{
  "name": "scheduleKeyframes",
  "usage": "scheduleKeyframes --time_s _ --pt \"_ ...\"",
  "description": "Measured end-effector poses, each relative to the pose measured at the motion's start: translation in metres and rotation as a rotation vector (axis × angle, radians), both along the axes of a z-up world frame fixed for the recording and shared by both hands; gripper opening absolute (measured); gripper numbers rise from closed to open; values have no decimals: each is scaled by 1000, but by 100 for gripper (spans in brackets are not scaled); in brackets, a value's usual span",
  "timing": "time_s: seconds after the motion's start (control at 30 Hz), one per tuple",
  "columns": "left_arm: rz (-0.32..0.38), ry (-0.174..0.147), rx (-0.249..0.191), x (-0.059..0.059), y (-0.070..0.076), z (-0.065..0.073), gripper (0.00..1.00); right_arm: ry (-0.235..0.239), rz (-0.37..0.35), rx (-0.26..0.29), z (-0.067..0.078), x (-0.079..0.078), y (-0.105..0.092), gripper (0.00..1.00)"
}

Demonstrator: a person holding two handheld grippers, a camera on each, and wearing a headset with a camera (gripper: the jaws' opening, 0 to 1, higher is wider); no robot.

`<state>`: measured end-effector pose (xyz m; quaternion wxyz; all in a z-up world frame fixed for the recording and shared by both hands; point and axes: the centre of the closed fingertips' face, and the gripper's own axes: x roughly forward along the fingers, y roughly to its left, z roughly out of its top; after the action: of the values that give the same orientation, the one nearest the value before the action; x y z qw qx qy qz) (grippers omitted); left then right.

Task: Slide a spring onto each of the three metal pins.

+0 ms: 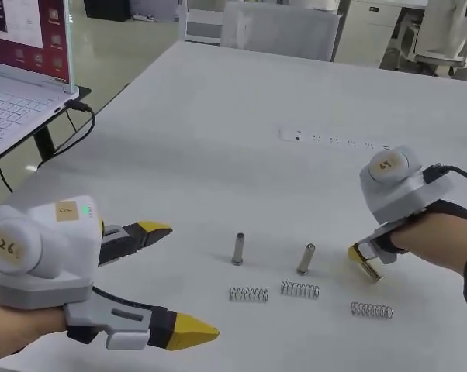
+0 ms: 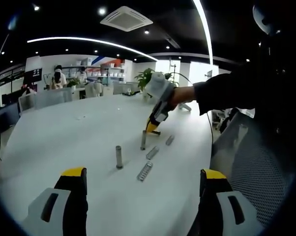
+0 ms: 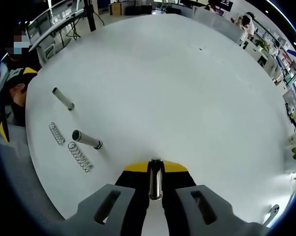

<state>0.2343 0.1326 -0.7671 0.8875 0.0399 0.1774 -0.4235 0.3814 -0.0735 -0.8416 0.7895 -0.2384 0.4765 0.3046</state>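
White table; left gripper jaws apart, right gripper tight around half-hidden pin.

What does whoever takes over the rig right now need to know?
Left claw: open, empty, above the white table.
Right claw: shut on one short silver metal pin.
Two more pins stand upright, as the head view shows them: left upright pin, right upright pin.
Three coiled wire springs lie flat in front of them: left spring, middle spring, right spring.
Done: no spring is on any pin.
Left: all three springs to slide on.
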Motion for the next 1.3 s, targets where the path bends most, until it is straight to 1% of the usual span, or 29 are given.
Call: scheduleKeyframes --time_s 0.2,0.37,0.6,0.93,1.3 --pt "-8 -4 0 0 -3 2 92 -18 -3 10 7 -3 -3 6" --pt "-14 -7 1 -1 -4 3 92 -33 -10 17 15 -16 -3 6" --pt "-20 -10 3 -2 -7 5 92 -45 -24 30 23 -26 -5 6" --pt "-24 -14 5 -1 -8 6 92 -57 -50 61 29 -33 -11 6" --pt "-34 -18 8 -3 -13 9 92 -76 -79 96 32 -38 -20 6"
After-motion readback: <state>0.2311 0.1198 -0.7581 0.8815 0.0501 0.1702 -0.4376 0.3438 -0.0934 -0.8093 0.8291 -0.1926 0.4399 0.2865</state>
